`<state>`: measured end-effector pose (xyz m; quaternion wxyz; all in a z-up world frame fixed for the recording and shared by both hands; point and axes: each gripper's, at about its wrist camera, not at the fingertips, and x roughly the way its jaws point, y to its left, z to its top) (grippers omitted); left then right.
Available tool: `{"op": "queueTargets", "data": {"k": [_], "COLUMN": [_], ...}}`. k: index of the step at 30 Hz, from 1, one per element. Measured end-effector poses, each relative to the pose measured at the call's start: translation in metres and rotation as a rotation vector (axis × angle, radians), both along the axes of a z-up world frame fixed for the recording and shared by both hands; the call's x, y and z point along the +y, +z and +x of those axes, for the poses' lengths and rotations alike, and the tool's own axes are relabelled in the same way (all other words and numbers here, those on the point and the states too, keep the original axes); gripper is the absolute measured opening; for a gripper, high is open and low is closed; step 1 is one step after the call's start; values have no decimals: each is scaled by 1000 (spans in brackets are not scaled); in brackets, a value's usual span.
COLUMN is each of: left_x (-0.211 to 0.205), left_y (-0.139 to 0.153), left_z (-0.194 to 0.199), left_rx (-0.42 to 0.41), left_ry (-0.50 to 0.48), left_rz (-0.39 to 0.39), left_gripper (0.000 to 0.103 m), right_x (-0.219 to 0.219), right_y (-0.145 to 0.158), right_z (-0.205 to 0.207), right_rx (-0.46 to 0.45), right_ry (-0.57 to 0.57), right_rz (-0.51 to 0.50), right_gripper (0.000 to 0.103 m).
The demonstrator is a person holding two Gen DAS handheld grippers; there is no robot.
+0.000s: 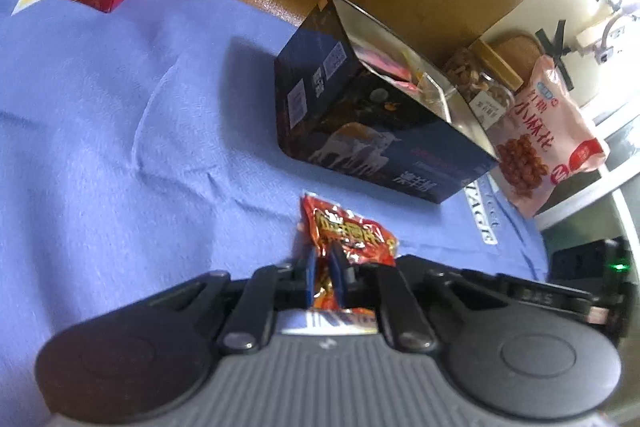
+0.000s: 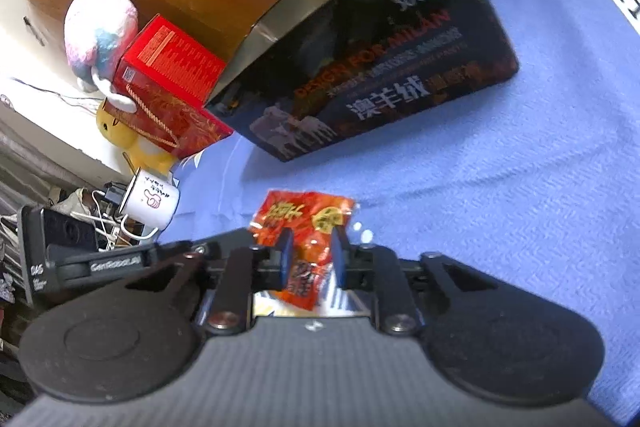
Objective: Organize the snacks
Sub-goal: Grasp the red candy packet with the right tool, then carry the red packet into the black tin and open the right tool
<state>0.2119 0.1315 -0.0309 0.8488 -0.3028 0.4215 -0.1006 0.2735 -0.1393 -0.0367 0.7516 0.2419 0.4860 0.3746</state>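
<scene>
**Both grippers pinching red snack packets**

The left hand-held gripper (image 1: pixel 323 265) is closed tight on a red snack packet (image 1: pixel 352 237) above the blue cloth (image 1: pixel 100 147). The right hand-held gripper (image 2: pixel 310 255) clamps an orange-red packet (image 2: pixel 308 223) between narrowly spaced fingers. The dark open box (image 1: pixel 360 123) stands just beyond, holding wrapped snacks.

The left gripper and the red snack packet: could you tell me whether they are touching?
Touching. The left wrist view shows the left gripper with its blue fingers pinched on the crumpled red snack packet.
</scene>
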Motion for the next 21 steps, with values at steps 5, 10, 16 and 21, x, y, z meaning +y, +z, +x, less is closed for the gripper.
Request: {"op": "queueTargets", "data": {"k": [5, 10, 16, 21], "left_x": [0, -15, -19, -26], "left_y": [-3, -7, 21, 57], "left_z": [-4, -4, -7, 13], "left_rx": [11, 34, -37, -109], "left_ry": [13, 20, 5, -6], "left_rz": [-47, -52, -50, -27], "left_gripper": [3, 3, 3, 3], "right_x": [-10, -1, -9, -13], "right_y": [-7, 5, 26, 53], "right_z": [-3, -15, -22, -9], "right_rx": [59, -3, -94, -164], "right_ry": [-39, -20, -32, -64], "right_rz": [79, 39, 58, 91], "right_gripper": [25, 20, 18, 18]}}
